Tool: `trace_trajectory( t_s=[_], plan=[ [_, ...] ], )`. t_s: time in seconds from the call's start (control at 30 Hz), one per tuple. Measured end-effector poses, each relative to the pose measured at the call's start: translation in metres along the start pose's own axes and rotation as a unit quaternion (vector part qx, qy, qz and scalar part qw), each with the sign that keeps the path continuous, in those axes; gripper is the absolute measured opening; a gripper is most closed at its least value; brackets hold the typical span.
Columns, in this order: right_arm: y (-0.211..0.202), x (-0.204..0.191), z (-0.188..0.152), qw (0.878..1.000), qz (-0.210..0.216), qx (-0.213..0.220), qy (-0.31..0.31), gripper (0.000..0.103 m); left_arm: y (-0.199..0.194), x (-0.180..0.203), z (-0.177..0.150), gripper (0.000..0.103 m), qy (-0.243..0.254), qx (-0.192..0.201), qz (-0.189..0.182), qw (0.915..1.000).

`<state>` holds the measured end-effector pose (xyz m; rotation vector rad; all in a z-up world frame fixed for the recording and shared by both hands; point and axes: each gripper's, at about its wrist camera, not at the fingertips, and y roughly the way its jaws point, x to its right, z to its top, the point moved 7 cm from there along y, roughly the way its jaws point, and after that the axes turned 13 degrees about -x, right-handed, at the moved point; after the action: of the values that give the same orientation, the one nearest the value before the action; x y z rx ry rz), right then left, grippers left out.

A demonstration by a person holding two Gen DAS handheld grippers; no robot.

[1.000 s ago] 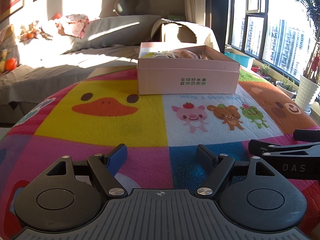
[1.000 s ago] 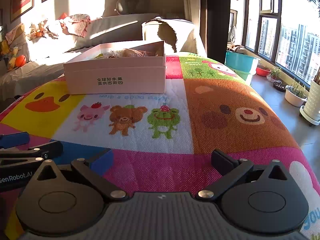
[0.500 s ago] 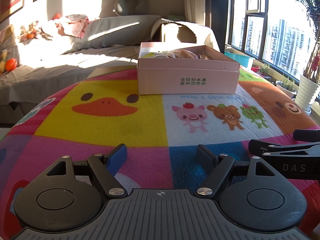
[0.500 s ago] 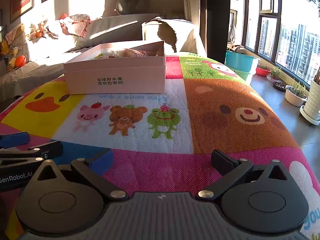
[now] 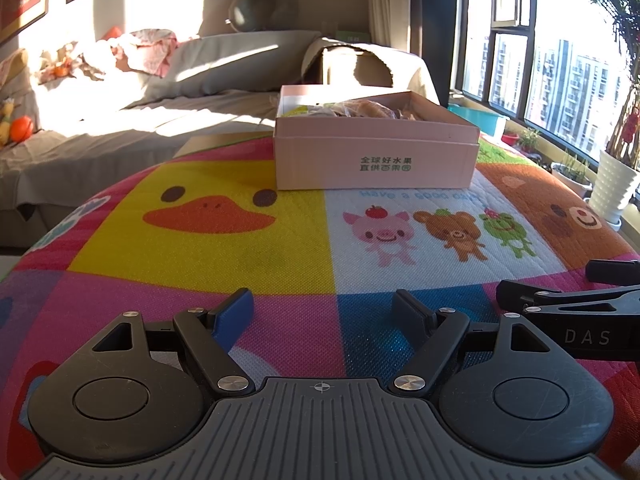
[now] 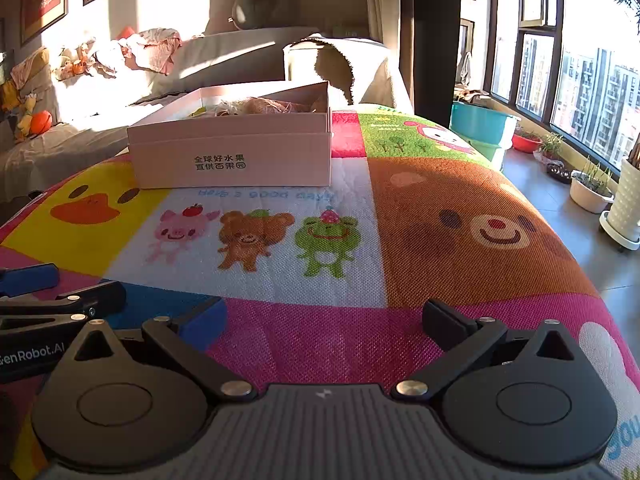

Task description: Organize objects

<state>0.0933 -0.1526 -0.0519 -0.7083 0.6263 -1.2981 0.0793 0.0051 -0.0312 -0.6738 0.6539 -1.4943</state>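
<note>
Two grippers rest low at the near edge of a cartoon mat [image 5: 248, 248], side by side and both aimed at a pink box [image 5: 376, 156] standing well away toward the mat's far side. The left gripper [image 5: 322, 312] has its jaws apart with nothing between them, as does the right gripper [image 6: 320, 320]. The box is open-topped and holds pale, crumpled items [image 6: 264, 106], too indistinct to name. No loose objects show on the mat, a scene fitting either sorting done or the box awaiting unpacking
</note>
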Motion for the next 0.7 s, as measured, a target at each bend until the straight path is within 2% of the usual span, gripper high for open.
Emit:
trace_trajectory(
  t_s=[0.7],
  plan=[
    [0.0, -0.0008, -0.0001, 1.0, 0.0, 0.0, 0.001, 0.103, -0.0006, 0.0001, 0.0002, 0.083, 0.004, -0.001, 0.004, 1.0]
  ],
)
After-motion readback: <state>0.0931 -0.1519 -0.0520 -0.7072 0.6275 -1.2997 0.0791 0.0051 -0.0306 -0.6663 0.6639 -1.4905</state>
